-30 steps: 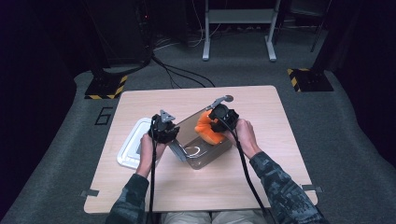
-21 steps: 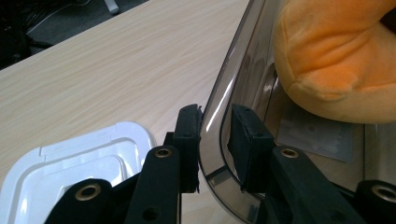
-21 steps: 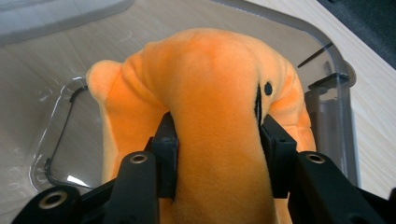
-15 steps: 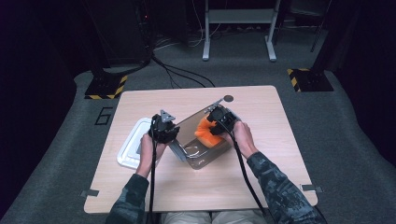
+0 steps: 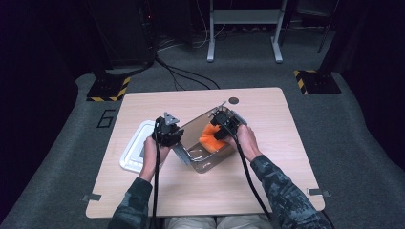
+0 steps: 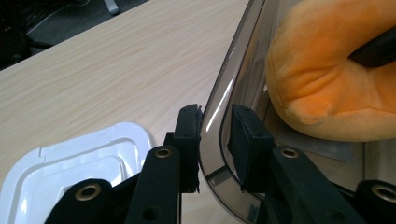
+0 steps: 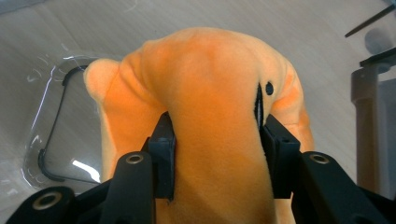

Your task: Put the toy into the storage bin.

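- Here the left gripper (image 5: 167, 132) is clenched on the near wall of the box (image 5: 203, 160), one jaw outside and one inside, as the left gripper view shows; I judge this keeps the light box from sliding or tipping while the other hand loads it.
- The right gripper (image 5: 223, 123) grasps the toy (image 5: 210, 140) across its middle, the pads sunk into the plush, though its jaws have just been opening a little with the toy between them.
- The toy sits inside the box, low against the floor at the far end, the right gripper reaching down into the box with it; the job looks near its end, with release likely next.
- The lid (image 5: 135, 151) lies flat on the table (image 5: 277, 143), just left of the box and under the left hand, probably parked within reach for closing.
- The box is clear smoky plastic, rectangular with rounded corners, smooth and glossy; a dark seal line runs round its base in the right gripper view.
- The toy is soft orange plush, rounded and lumpy, with a small black eye (image 7: 269, 88) and a stubby knob (image 7: 95, 74) at one side.
- The lid is white plastic, rounded, with a stepped rim.
- The table is pale wood grain, matt.
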